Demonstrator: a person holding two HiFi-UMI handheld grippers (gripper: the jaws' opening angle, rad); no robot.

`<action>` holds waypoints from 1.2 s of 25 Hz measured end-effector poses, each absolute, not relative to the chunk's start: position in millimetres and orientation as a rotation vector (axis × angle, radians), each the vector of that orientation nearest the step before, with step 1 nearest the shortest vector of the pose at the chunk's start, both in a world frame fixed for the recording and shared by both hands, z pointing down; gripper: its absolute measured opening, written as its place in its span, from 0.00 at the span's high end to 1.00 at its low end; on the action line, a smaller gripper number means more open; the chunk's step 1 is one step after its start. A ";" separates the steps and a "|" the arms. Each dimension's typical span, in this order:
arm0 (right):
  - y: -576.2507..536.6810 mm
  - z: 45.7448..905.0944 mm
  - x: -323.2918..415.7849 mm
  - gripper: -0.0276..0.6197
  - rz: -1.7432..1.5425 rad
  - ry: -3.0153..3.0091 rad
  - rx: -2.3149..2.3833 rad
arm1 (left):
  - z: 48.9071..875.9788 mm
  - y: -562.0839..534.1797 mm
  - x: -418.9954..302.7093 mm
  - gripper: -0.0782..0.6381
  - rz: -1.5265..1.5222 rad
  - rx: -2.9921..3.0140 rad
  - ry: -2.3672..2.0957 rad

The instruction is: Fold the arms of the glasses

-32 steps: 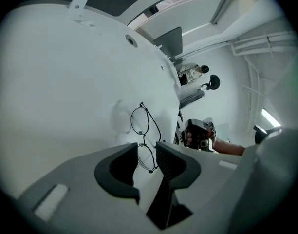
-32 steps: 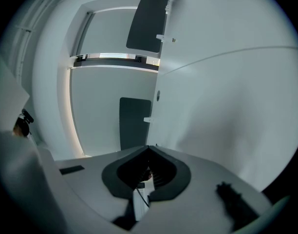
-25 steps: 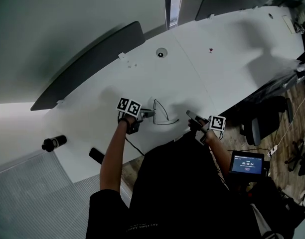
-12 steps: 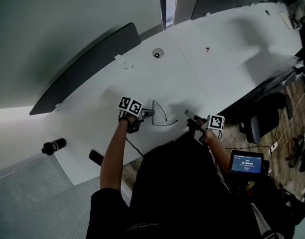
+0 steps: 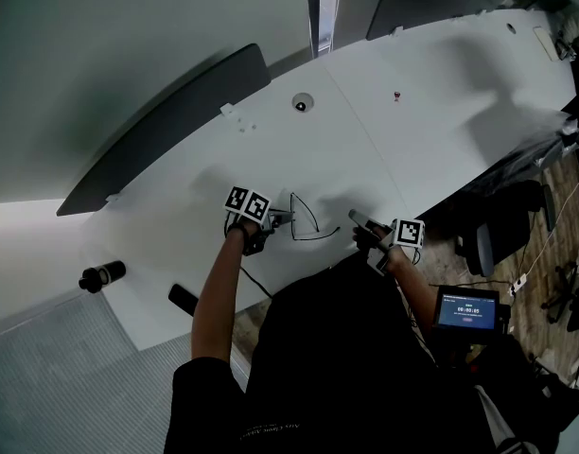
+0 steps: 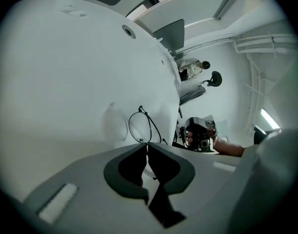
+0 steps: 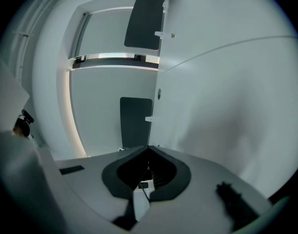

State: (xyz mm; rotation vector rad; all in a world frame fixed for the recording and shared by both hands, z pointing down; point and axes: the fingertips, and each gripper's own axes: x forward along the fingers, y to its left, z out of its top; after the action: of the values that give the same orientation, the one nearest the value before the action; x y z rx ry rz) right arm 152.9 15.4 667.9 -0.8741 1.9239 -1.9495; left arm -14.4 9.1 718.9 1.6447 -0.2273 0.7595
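Wire-thin dark metal is all I have to hold, so a careful grip matters more than force. My left gripper has just been closing its jaws, and they pinch the glasses at the near edge of the front, where the rim runs in between them. I judge this hand's job is to be the anchor. It should hold the front steady on the white table, squeeze only hard enough to stop slipping, and leave the hinge free to swing. The folding push should come sideways against an arm, close to its hinge and slowly, so the frame neither twists out of the pinch nor bends.

The glasses sit on the table between my two grippers, by its near edge. They are a slim black frame with rounded clear lenses. One lens ring stands just past my left jaws, and one arm lies open along the table towards my right. My right gripper is near that arm's end, jaws pressed together at the tips. A thin dark line shows in the gap behind them, and I cannot tell what it is.
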 end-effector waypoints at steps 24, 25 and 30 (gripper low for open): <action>19.0 668.8 156.7 0.94 -1.945 1.874 -0.873 | 730.4 31.7 -21.4 0.81 0.793 1.508 -0.178; 19.3 669.6 157.0 0.94 -1.946 1.873 -0.875 | 730.5 31.4 -20.6 0.83 0.793 1.506 -0.179; 19.6 670.7 157.5 0.94 -1.944 1.885 -0.877 | 727.3 34.6 -17.7 0.86 0.785 1.502 -0.158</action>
State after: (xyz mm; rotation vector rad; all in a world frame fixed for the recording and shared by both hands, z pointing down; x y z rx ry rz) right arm 157.5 19.6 670.7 -0.8768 1.8853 -1.9444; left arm -17.7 34.6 727.3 1.5020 -0.1579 0.7853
